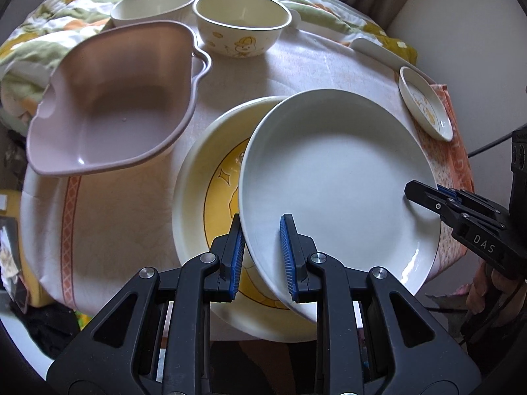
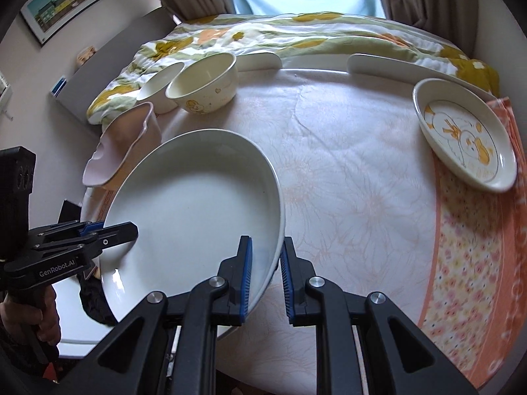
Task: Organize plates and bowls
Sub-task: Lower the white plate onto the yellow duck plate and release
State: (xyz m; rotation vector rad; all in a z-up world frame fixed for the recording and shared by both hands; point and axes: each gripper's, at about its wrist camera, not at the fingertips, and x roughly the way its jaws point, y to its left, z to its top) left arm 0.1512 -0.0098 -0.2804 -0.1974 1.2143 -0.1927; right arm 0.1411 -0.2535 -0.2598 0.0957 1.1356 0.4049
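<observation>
Both tools grip the white plate [image 1: 336, 177] by its rim: the left tool [image 1: 262, 253] and the right tool [image 2: 265, 273]. It hangs tilted just over the yellow plate [image 1: 210, 204] beneath them. Bowls [image 1: 242, 28] and a small plate [image 2: 461, 135] ahead look unsorted.

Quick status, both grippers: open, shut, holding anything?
Left gripper: fingers straddle the white plate rim, gap visible; grip cannot be told.
Right gripper: straddles the same plate's opposite rim; cannot be told.

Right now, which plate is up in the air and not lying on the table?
The plain white plate. Both grippers' jaws straddle its rim and it tilts above the big yellow-patterned plate. The small duck plate lies alone on the table.
</observation>
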